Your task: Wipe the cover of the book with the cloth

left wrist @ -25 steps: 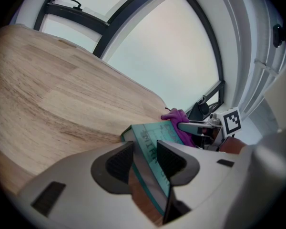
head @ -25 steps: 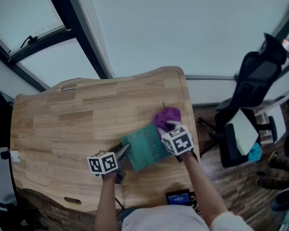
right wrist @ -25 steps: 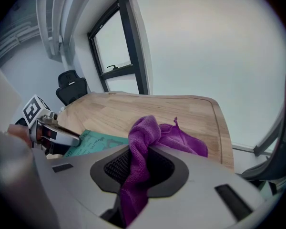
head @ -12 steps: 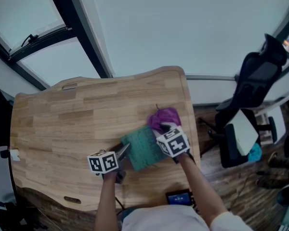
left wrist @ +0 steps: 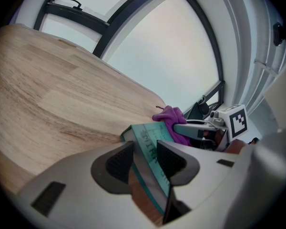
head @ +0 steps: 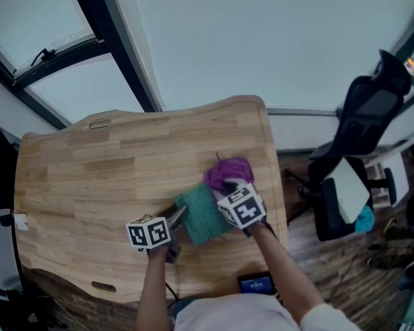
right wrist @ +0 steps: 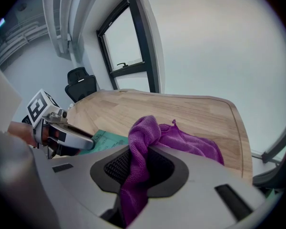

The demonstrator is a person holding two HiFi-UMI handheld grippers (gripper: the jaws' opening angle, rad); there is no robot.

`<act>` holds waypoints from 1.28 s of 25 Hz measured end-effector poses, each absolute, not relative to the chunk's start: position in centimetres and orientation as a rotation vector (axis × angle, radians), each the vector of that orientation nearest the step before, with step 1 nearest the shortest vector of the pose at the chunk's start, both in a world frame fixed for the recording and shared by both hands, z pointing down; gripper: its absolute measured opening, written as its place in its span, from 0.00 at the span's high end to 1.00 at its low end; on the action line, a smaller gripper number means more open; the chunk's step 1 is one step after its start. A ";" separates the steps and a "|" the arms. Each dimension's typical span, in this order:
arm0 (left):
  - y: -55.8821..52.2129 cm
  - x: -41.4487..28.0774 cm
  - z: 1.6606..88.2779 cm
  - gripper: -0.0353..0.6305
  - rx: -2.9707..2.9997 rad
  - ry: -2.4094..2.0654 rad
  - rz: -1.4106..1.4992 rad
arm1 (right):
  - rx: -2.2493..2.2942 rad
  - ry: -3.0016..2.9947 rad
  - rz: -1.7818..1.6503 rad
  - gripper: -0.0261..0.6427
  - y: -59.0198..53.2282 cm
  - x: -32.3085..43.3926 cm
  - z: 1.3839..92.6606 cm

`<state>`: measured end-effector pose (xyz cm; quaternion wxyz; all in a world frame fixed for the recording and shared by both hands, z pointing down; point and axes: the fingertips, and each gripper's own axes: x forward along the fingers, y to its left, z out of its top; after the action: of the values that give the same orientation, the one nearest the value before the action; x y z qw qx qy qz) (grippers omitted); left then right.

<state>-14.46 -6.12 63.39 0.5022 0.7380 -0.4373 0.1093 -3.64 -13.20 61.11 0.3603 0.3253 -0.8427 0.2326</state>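
Note:
A teal book (head: 199, 218) lies on the wooden table (head: 90, 178) near its front right. My left gripper (head: 178, 218) is shut on the book's left edge; in the left gripper view the book (left wrist: 150, 136) sits between the pads (left wrist: 118, 162). My right gripper (head: 228, 187) is shut on a purple cloth (head: 227, 172), which rests over the book's far right corner. In the right gripper view the cloth (right wrist: 181, 140) bunches between the jaws and spills onto the table, with the book (right wrist: 105, 140) and the left gripper (right wrist: 62, 135) to the left.
A black office chair (head: 369, 116) stands off the table's right edge with a white thing (head: 348, 188) on its seat. Black window frames (head: 117, 47) run behind the table. A small dark device (head: 255, 281) sits by the person's front.
My right gripper has slid left with the purple cloth, across the book's far end. The left gripper and the book have stayed put.

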 end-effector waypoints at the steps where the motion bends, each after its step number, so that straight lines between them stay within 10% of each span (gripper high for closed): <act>1: -6.1 -14.5 63.4 0.71 1.783 -1.057 0.264 | 0.832 -2.173 0.603 0.85 -13.1 -3.8 61.2; 32: -6.1 -14.5 63.5 0.71 1.782 -1.051 0.264 | 0.658 -2.211 0.593 0.85 -10.0 -9.5 60.6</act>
<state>-14.47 -6.07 63.48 0.5038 0.7381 -0.4352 0.1095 -9.48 -9.95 60.65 0.3711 0.2565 -0.8620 0.2313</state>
